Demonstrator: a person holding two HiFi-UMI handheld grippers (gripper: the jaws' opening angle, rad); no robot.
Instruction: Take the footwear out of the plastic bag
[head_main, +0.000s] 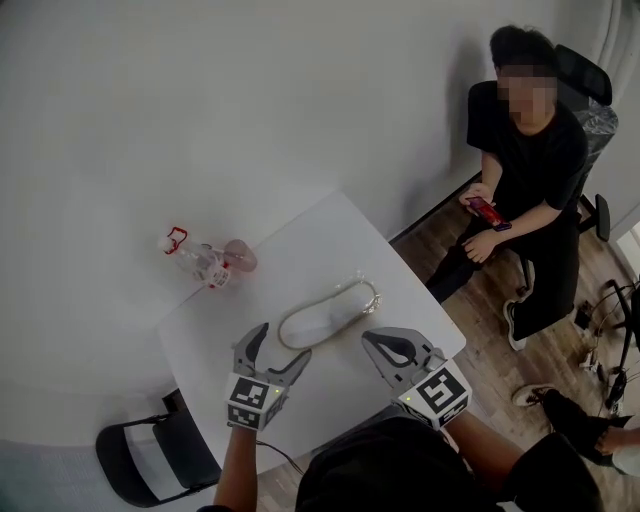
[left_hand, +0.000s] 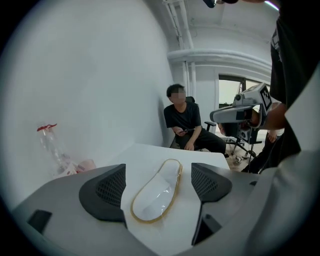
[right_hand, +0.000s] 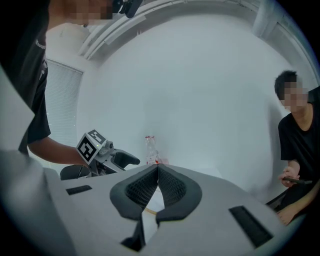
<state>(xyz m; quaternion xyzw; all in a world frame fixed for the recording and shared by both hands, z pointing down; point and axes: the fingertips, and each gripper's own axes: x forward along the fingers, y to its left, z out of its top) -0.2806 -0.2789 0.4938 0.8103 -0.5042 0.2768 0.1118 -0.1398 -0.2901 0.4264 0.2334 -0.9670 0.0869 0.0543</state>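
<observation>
Slipper in a clear plastic bag: lying flat near the middle of the white counter, tan rim up, touched by neither gripper.

Counter otherwise bare, apart from a clear bottle with a red top at the far left corner. Past the counter's right edge, a seated person in black on an office chair, holding a phone. Below the near left edge, a dark folding chair.

Left gripper just short of the slipper's near end and tilted down toward it, fingers wide apart, clamped on nothing, with the slipper in line ahead. Right gripper just beside the slipper's right side and held nearly level, fingers pressed together and empty.

Step in hand, judging by this: the approach, with no hold yet on bag or slipper.

Next move, probably:
- Bringing the left fingers down over the near end and pinching the plastic to pin the bag.
- Opening the right fingers, then going for the bag's mouth or the slipper inside.

Open end of the bag: not to be made out. Thin, slick film, so a shallow pinch on plastic alone. Otherwise, a risk of dragging bag and slipper along together.
</observation>
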